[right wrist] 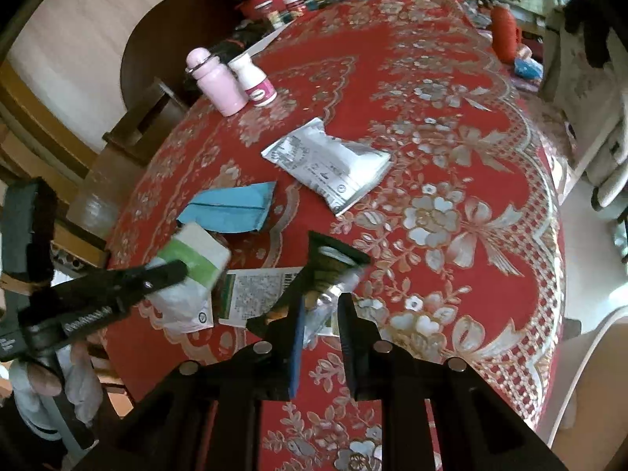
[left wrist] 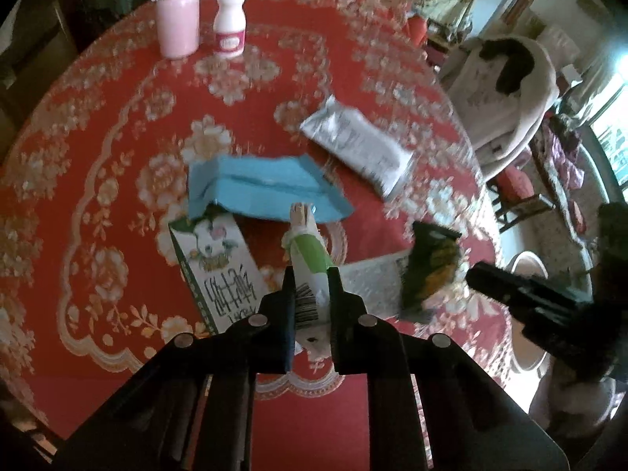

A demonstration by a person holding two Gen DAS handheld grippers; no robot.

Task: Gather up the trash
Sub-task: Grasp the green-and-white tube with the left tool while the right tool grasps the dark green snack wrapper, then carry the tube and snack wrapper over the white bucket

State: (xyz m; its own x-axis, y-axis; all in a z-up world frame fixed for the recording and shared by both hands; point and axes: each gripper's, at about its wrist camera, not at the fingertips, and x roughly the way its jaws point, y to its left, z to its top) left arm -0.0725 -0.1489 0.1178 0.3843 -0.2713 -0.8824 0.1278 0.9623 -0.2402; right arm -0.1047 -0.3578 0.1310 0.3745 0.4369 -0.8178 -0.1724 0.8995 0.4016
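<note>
Trash is partly gathered: a green-and-white wrapper [left wrist: 310, 271] is clenched in the left gripper [left wrist: 311, 274], a dark snack wrapper [right wrist: 333, 271] in the right gripper [right wrist: 320, 302]. On the counter [left wrist: 98, 137], a silver pouch [left wrist: 359, 145], a blue paper [left wrist: 259, 188] and a carton [left wrist: 216, 271] are left.

I look steeply down along each gripper's 2 jaws, close above the red tablecloth [left wrist: 117, 157]; both views share the blue packet [right wrist: 231, 208] ahead.

My left gripper [left wrist: 312, 286] points steeply down with its jaws clamped on a green-and-white wrapper [left wrist: 310, 259], while my right gripper [right wrist: 320, 306] beside it, tilted down too, is pinched on a dark green packet [right wrist: 333, 265], a gloved hand [right wrist: 74, 384] gripping the left handle
</note>
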